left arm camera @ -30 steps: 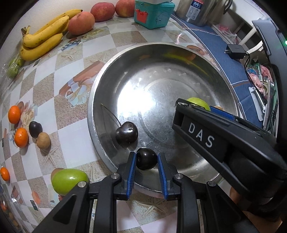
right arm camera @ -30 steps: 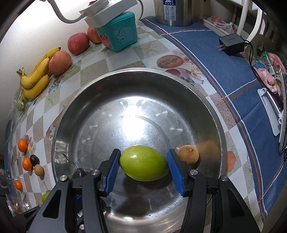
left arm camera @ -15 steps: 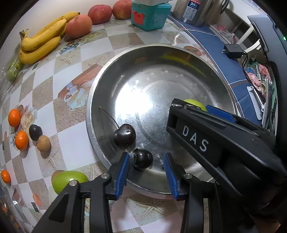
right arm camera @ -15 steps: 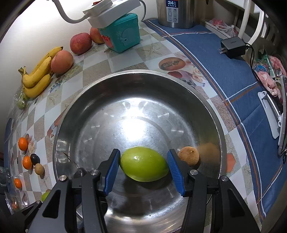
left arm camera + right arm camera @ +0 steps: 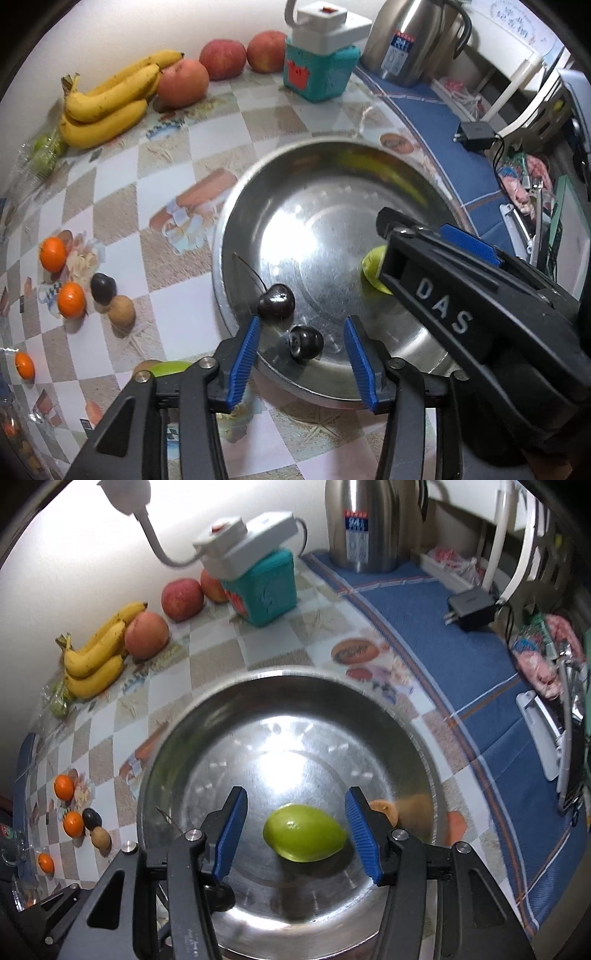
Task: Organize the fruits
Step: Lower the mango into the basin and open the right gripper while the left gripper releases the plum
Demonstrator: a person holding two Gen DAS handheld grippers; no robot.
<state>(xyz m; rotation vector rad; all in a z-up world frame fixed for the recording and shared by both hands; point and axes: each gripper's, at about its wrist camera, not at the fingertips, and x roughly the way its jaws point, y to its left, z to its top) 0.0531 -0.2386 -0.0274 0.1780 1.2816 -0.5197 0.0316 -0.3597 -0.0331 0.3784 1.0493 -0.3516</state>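
A steel bowl [image 5: 236, 206] [image 5: 295, 674] sits on the checkered tablecloth. A dark cherry [image 5: 306, 342] lies loose on its near side. My left gripper [image 5: 302, 324] hangs just above with its jaws opening, and the blue pads stand clear of the cherry. A second cherry [image 5: 276, 301] with a stem rests beside the left pad. My right gripper [image 5: 295, 794] is open above a green fruit [image 5: 304, 832] [image 5: 371, 269] lying on the bowl floor. A small brown fruit [image 5: 384, 810] shows behind its right finger.
Bananas [image 5: 107, 103] and apples [image 5: 184, 83] lie along the far wall. A teal box [image 5: 317, 74] and a steel kettle [image 5: 410, 40] stand there too. Small oranges [image 5: 53, 254], a dark fruit and a brown fruit lie left of the bowl. Another green fruit [image 5: 166, 369] lies by its near rim.
My left gripper has let go of the dark cherry, spread its jaws and risen. The right gripper has lifted off the green fruit at the same width. Both fruits stay in the bowl.
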